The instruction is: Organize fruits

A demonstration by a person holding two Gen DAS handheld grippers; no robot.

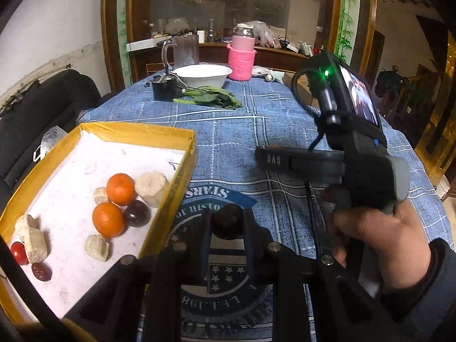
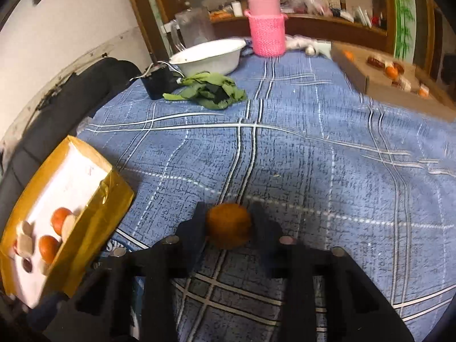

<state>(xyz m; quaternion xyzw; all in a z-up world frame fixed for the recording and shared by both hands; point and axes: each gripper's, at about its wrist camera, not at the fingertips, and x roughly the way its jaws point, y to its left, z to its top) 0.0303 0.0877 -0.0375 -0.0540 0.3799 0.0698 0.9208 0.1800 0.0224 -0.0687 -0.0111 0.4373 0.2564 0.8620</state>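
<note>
Between the fingers of your left gripper (image 1: 226, 223) sits a dark, round, plum-like fruit (image 1: 228, 220), pinched at the tips and held just above the blue plaid tablecloth (image 1: 256, 119). That gripper is closed down on it. The yellow-rimmed cardboard box with the white floor (image 1: 186, 139) lies just to that gripper's left, its near corner almost level with the fingertips. Inside it you already have two orange mandarins (image 1: 120, 188), another dark round fruit (image 1: 137, 213), a red cherry tomato (image 1: 18, 252), a wrinkled red date (image 1: 41, 271) and several pale beige chunks (image 1: 151, 184).

Your right gripper (image 2: 228, 226) has a round orange-brown fruit (image 2: 228, 225) between its fingers; the picture is blurred, but the pads look to be pressing it, so treat it as held. From that gripper the box is well off to the left, and a brown cardboard tray with more fruit (image 2: 356, 71) lies far ahead to the right.

To do this step well, carry the dark fruit left over the yellow wall before you lower it; clear the rim, do not brush it. Aim for the bare white floor beyond the mandarins, so nothing gets knocked. Lower until the fruit nearly rests, then ease the fingers apart; round fruit will likely roll if dropped. Keep your right hand (image 1: 382, 245) back until the left is clear.
</note>
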